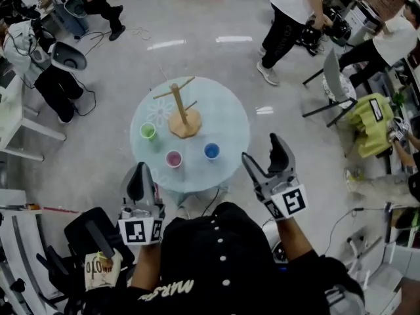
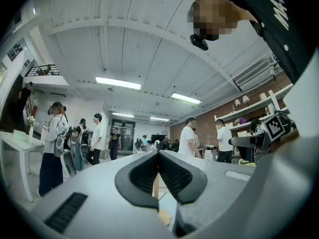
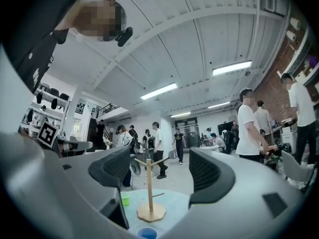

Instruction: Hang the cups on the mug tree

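The fingers point(image 2: 144, 176) of the left gripper point(image 1: 140, 172) are pressing together on nothing; those of the right gripper point(image 1: 261, 148) are standing wide apart, empty. Above them, at frame centre, the green cup point(image 1: 148, 131), pink cup point(image 1: 174, 158) and blue cup point(image 1: 211, 151) are sitting on the round worktop point(image 1: 226, 120) near the mug tree point(image 1: 182, 113).

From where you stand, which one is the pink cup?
Look at the round pale-blue table with the wooden mug tree. Among three cups beside the tree, the pink cup stands nearest us, between the green cup and the blue cup.
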Motion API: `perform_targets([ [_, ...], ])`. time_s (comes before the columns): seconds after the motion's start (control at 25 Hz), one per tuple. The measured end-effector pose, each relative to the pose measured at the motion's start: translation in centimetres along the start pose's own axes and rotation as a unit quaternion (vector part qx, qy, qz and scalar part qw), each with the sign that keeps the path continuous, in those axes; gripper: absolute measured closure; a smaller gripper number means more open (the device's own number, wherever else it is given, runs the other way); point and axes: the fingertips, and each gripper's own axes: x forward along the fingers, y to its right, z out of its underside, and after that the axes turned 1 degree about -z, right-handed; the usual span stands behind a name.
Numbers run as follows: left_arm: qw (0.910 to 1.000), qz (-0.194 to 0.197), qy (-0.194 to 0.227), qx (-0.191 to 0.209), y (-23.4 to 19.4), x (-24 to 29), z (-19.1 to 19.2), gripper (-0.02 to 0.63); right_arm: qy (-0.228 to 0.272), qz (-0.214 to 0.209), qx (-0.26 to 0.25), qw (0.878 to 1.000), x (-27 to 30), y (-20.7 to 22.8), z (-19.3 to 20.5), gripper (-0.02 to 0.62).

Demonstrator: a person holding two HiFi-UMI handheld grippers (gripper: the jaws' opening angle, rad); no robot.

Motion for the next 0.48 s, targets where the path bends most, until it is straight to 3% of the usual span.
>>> perform_targets([
  [0.32,0.9967,-0.081,-0.003,0.010,1.3,-0.6,0.9,0.612,-0.032,-0.087,0.004,0.996,3.0,2.0,3.8,0.235],
  [0.48,0.9957,-0.091,-0.009,0.012,0.3,-0.5,1.7,0.612,-0.045,-0.106,0.008,0.993,5.3,1.2,5.7,0.235],
])
